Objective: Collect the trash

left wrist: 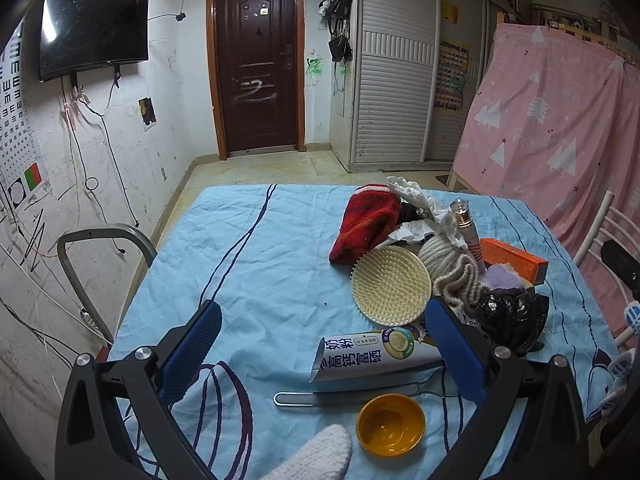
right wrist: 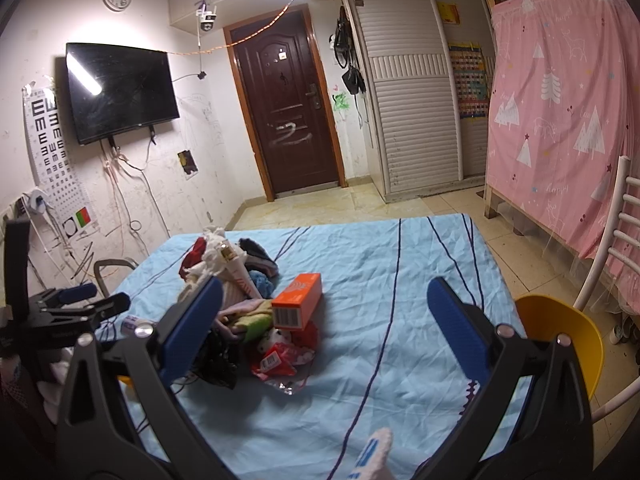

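A pile of clutter lies on the blue tablecloth. In the left wrist view I see crumpled white paper, a crumpled black bag, a milk-powder sachet, an orange box, a cream round brush and a red knitted cloth. My left gripper is open, low over the cloth, with the sachet between its fingers. In the right wrist view a red crumpled wrapper lies by the orange box. My right gripper is open above the pile's right side.
A yellow bowl and a metal tool lie near the front edge. A grey chair back stands at the table's left, a yellow chair at its right. A pink curtain hangs on the right.
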{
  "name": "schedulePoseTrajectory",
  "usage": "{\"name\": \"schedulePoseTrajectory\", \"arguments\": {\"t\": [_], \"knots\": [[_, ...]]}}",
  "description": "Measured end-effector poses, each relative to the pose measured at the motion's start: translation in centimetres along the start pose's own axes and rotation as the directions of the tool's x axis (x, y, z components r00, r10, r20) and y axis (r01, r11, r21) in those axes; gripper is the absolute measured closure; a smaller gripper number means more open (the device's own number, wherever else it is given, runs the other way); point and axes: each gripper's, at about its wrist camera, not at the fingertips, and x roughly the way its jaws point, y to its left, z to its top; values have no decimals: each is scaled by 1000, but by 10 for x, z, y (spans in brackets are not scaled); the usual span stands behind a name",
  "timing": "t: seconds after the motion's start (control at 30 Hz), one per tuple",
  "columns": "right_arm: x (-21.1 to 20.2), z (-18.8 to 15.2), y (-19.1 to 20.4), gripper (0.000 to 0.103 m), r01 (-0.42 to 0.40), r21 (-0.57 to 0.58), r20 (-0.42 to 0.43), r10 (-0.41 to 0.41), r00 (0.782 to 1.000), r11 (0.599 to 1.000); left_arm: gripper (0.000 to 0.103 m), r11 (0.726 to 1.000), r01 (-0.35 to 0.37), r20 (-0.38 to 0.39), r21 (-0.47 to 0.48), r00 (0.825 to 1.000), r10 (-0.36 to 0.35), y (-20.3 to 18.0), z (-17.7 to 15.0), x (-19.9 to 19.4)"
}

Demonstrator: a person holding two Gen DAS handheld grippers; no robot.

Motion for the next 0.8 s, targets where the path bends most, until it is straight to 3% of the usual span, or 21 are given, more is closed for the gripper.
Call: {"name": "schedulePoseTrajectory", "arguments": {"t": [0.8], "knots": [[0,0,1,5,0,-1,-1,0,1000,1000,10,1000,5,-6,-2,1000,-5,0,0,0]]}}
